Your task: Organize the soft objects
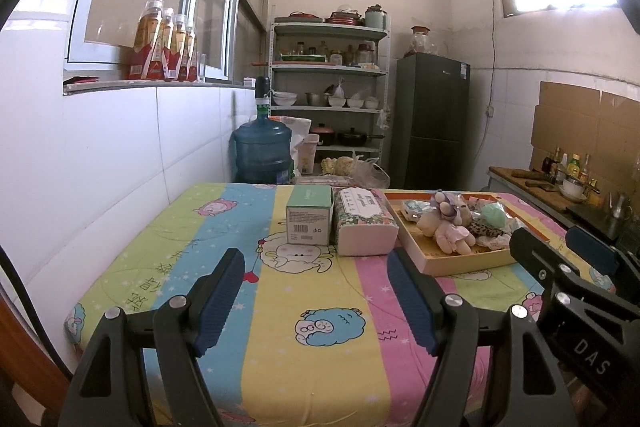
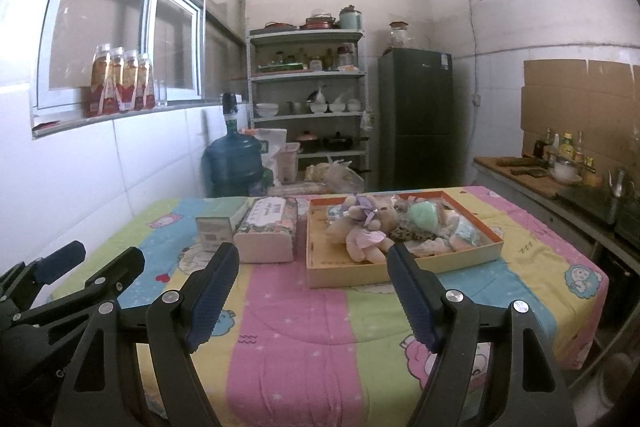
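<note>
A shallow cardboard tray [image 2: 400, 273] sits on the table's far right part, also in the left wrist view [image 1: 460, 265]. It holds a plush bear in a pink dress [image 2: 366, 231] [image 1: 444, 227], a mint-green soft ball [image 2: 424, 217] [image 1: 494, 215], a leopard-print piece [image 2: 412, 235] and several other soft items. My left gripper [image 1: 318, 259] is open and empty, above the table's near left. My right gripper [image 2: 312, 253] is open and empty, in front of the tray. Each gripper shows in the other's view: the right [image 1: 560, 247] and the left [image 2: 102, 255].
A tissue pack [image 2: 268, 229] [image 1: 364, 223] and a green box [image 1: 310, 213] [image 2: 218, 223] stand left of the tray. The table has a striped cartoon cloth [image 2: 300, 327]. A water jug [image 2: 234, 163], shelf rack [image 2: 308, 99], fridge [image 2: 416, 119] and counter [image 2: 560, 183] stand behind and right.
</note>
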`<state>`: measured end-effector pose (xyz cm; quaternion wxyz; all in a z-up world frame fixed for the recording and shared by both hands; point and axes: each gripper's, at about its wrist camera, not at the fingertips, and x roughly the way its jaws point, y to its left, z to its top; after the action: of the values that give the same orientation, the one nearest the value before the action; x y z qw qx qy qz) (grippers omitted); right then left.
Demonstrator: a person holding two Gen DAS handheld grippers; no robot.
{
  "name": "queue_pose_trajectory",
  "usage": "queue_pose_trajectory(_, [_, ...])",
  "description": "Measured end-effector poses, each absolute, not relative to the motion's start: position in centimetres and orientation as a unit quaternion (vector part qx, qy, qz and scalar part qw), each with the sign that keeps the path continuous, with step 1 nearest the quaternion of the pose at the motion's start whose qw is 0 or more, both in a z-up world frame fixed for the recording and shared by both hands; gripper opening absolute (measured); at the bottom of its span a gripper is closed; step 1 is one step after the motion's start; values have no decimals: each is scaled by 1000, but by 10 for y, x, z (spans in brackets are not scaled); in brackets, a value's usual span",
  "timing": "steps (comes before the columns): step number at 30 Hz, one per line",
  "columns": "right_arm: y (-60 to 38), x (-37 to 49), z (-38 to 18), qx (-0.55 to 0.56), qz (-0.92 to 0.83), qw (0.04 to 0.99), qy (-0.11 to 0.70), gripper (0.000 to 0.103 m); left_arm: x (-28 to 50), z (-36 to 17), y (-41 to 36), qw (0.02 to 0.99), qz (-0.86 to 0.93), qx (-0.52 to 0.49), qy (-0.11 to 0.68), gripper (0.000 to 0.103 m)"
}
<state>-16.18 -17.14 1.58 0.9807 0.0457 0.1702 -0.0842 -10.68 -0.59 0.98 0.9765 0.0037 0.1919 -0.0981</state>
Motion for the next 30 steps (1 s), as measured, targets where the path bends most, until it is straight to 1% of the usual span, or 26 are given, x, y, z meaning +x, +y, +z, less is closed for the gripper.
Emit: queue_pose_trajectory(30, [-164, -162, 19, 43, -81, 982, 167, 78, -107, 10, -6, 977, -98, 3, 192, 73])
